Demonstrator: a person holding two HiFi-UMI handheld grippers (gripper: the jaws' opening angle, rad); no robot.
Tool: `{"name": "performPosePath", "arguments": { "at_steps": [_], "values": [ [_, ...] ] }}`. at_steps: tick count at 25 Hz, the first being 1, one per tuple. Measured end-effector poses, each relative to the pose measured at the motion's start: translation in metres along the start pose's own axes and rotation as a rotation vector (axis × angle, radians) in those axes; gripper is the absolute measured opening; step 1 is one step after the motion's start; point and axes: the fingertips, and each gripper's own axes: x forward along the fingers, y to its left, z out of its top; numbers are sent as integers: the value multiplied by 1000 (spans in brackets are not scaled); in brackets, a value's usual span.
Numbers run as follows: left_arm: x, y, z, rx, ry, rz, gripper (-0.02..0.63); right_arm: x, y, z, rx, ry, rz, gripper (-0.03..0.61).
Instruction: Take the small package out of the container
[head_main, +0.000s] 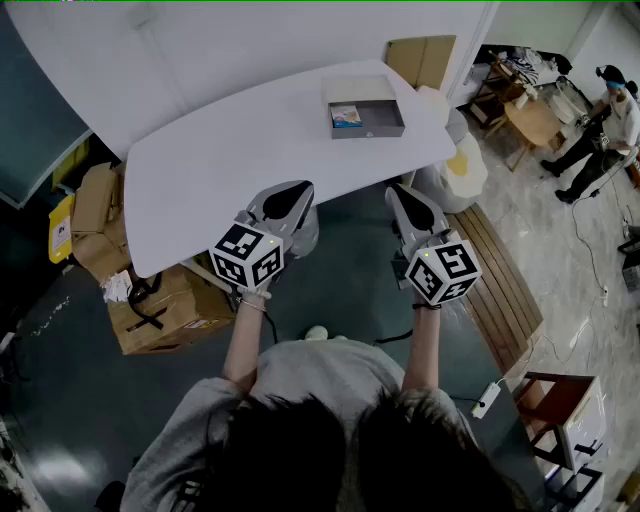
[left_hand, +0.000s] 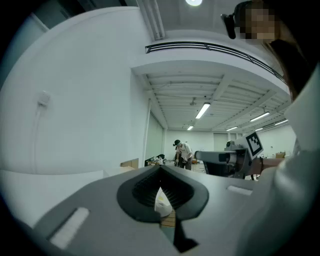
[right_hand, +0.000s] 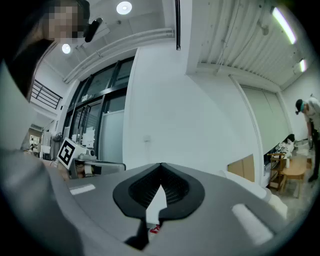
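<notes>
The small package (head_main: 346, 116) (blue and white) is seen lying inside the grey container (head_main: 368, 131), toward its 9 o'clock side, and the container is set on the white surface (head_main: 240, 145) at about 1 o'clock in the head view. The left gripper (head_main: 288, 196) and the right gripper (head_main: 404, 197) are held level, side by side, at the surface's 6 o'clock edge, well apart from the container. Both pairs of jaws are clenched tip to tip, with nothing gripped between them.
</notes>
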Motion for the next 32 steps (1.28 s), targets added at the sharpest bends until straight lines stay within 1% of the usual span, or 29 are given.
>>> {"name": "performPosePath", "arguments": {
  "at_steps": [9, 15, 23, 28, 32],
  "values": [
    [7, -4, -7, -8, 14, 6, -10, -4, -11, -7, -5, 13, -2, 14],
    [9, -8, -8, -15, 12, 23, -10, -10, -18, -1, 84, -32, 31, 14],
    [10, -25, -14, -10, 21, 34, -11, -22, -29, -4, 109, -39, 32, 14],
    [8, -24, -17, -15, 31, 52, -11, -20, -30, -7, 127, -44, 42, 14],
    [12, -19, -21, -14, 39, 50, -11, -12, -34, -10, 138, -39, 41, 14]
  ]
}}
